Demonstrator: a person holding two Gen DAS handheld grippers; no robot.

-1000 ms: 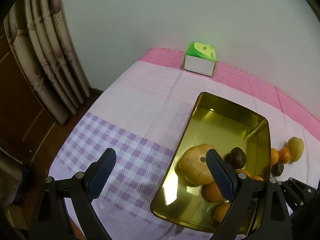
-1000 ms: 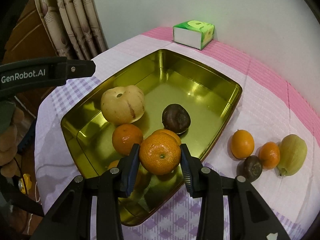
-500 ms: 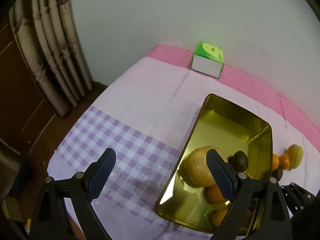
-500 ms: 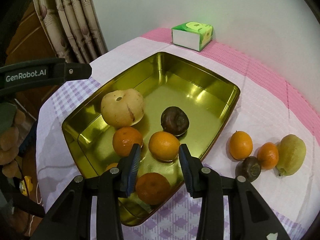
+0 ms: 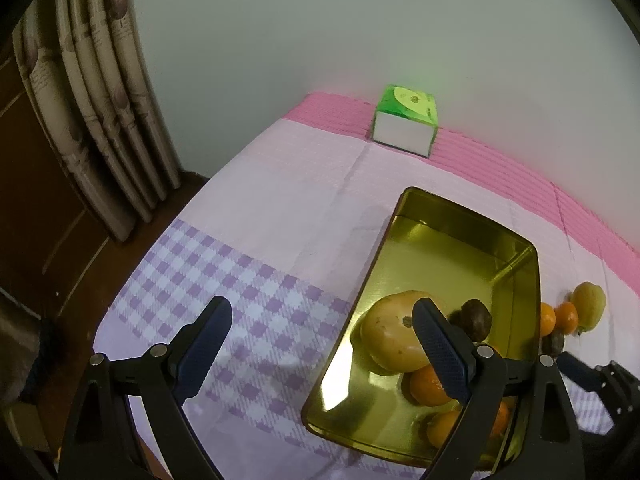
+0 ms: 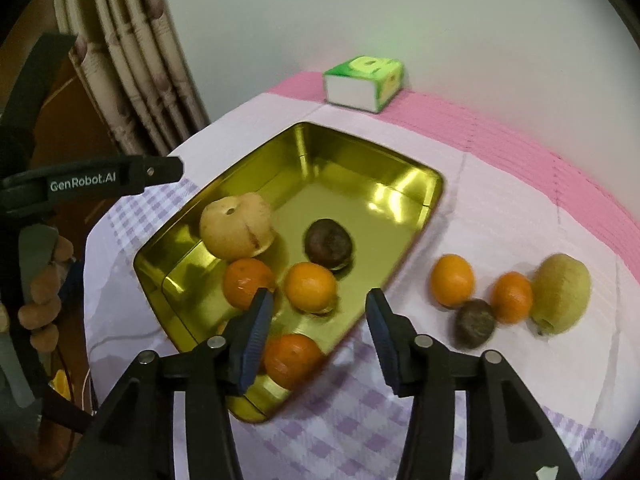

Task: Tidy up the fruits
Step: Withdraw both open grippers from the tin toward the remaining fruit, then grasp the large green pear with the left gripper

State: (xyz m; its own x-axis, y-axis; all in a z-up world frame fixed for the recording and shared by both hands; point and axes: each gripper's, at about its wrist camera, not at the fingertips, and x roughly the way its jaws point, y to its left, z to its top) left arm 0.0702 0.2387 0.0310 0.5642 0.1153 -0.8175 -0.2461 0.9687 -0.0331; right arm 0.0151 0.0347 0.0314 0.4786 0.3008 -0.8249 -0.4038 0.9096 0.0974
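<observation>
Over the near end of the gold tray (image 6: 416, 184), the right gripper (image 6: 320, 316) is spreading its jaws, nothing between them; an orange (image 6: 294, 358) is lying below in the tray. Left of it, the left gripper (image 5: 320, 330) is hanging wide apart, empty. Four fruits (image 6: 452, 280) are sitting right of the tray.

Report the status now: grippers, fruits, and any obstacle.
Right gripper just opening, empty, above gold tray. Left gripper open, empty. Four fruits remain on cloth. No obstacle.

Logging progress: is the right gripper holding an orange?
No. The right gripper is open and empty; its jaws have just been opening.
</observation>
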